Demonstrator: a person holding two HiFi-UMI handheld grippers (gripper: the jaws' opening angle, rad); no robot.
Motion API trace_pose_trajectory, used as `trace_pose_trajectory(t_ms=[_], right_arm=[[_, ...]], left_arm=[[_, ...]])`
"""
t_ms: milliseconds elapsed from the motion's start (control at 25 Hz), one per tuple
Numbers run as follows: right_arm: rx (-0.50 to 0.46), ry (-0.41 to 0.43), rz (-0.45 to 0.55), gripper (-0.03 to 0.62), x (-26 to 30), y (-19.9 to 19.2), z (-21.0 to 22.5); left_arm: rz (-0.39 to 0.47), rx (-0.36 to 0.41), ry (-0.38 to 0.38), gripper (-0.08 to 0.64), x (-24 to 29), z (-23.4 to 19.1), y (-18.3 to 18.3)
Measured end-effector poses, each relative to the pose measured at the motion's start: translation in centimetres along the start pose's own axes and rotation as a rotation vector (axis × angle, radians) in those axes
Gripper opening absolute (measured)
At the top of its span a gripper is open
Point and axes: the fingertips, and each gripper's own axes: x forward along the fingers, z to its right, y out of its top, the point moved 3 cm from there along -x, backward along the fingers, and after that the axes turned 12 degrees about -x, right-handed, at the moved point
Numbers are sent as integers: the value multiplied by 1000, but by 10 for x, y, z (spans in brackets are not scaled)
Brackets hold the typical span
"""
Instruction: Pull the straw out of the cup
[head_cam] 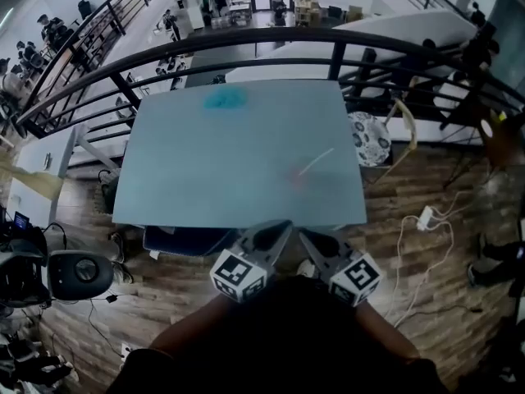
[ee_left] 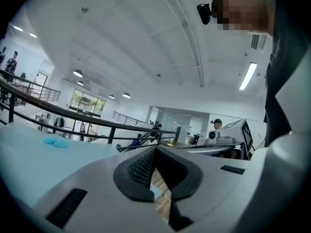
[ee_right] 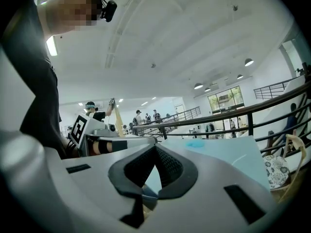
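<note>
On the pale blue table (head_cam: 205, 179), right of middle, a thin white straw (head_cam: 318, 161) leans up and to the right out of a small, hard-to-see clear cup (head_cam: 297, 177) with a reddish tint. The straw (ee_right: 240, 159) is also a faint white line in the right gripper view. Both grippers hang side by side off the table's near edge, close to my body and well short of the cup. My left gripper (head_cam: 274, 230) (ee_left: 155, 149) is shut with nothing in it. So is my right gripper (head_cam: 307, 238) (ee_right: 155, 147).
A blue cloth (head_cam: 224, 98) (ee_left: 56, 141) (ee_right: 196, 143) lies near the table's far edge. A black railing (head_cam: 271, 38) runs behind the table. On the wooden floor lie a power strip and cables (head_cam: 426, 217) at right, and dark equipment (head_cam: 78, 273) at left.
</note>
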Motion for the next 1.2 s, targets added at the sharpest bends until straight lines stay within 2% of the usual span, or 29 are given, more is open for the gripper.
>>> trace_pose_trajectory(t_ms=[240, 560, 800, 1200], right_arm=[[-7, 34, 15, 6, -36, -11, 80], [69, 51, 6, 6, -54, -40, 137], [93, 48, -7, 6, -55, -50, 157], [145, -40, -18, 6, -46, -58, 204]], left_arm=[[1, -30, 37, 11, 81, 24, -2], [-15, -34, 105, 11, 124, 23, -10], [-45, -52, 86, 11, 150, 20, -18], [-84, -54, 36, 11, 183, 3, -17]])
